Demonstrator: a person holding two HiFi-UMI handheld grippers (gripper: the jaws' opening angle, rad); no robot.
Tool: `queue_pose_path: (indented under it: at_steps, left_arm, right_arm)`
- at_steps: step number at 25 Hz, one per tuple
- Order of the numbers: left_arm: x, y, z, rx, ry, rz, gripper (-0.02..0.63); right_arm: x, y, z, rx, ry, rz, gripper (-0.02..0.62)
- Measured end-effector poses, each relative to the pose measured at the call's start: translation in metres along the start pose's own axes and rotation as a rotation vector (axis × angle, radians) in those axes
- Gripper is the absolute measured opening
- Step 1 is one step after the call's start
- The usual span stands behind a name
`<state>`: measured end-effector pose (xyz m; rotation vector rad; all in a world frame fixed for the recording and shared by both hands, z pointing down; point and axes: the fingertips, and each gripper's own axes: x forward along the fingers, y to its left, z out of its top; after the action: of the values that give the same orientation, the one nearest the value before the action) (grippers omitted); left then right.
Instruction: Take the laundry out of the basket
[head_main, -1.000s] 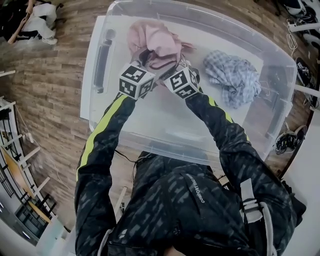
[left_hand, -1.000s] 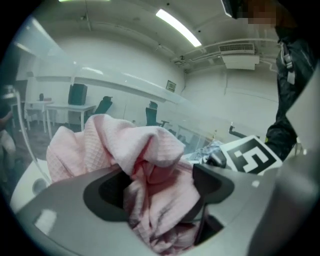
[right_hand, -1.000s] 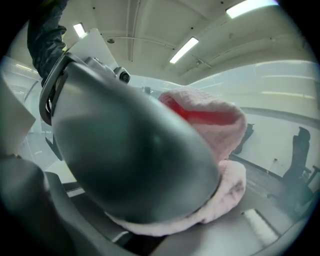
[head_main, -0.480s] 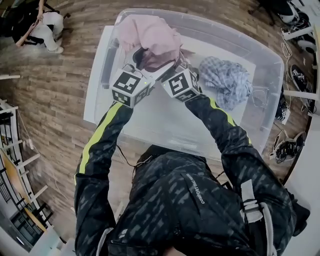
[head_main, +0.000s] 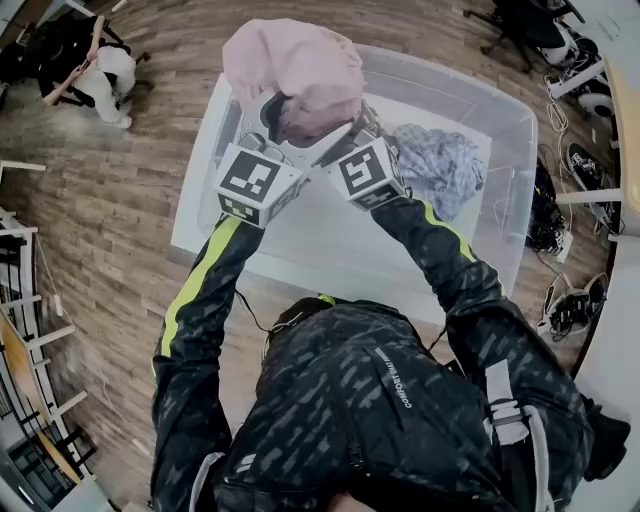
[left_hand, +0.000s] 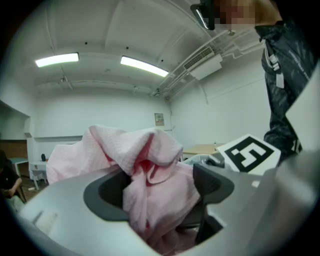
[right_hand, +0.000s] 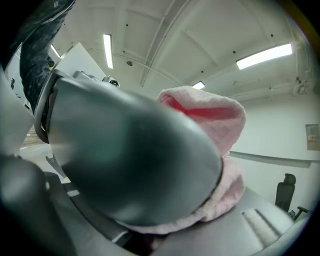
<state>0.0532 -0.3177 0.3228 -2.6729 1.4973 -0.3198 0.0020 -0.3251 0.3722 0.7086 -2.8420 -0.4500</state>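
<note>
A pink towel (head_main: 295, 70) is lifted high above the clear plastic basket (head_main: 512, 215), bunched between both grippers. My left gripper (head_main: 268, 115) is shut on the pink towel (left_hand: 150, 185), whose folds fill the gap between its jaws. My right gripper (head_main: 345, 125) is also shut on the pink towel (right_hand: 220, 150), pinched under its dark jaw. Both grippers point upward toward the ceiling. A blue checked cloth (head_main: 440, 170) lies crumpled inside the basket at the right.
The basket stands on a wooden floor (head_main: 110, 180). Cables and shoes (head_main: 570, 290) lie at the right. A person (head_main: 95, 65) crouches at the far upper left. Office chairs (head_main: 530, 30) stand at the top right.
Both grippers have risen with the pink towel, lifting it from inside the basket to well above its rim. The checked cloth has stayed in place.
</note>
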Motion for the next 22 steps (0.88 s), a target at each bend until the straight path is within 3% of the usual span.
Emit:
queue_pose_path:
  at_steps: [6, 22]
  left_arm:
    - [-0.028, -0.021, 0.056, 0.072, -0.08, 0.024, 0.382]
    - [-0.068, -0.043, 0.112, 0.143, -0.141, 0.066, 0.36]
  right_arm:
    - [-0.032, -0.004, 0.054, -0.022, -0.02, -0.042, 0.129]
    - [-0.065, 0.004, 0.121, -0.089, -0.131, -0.065, 0.13]
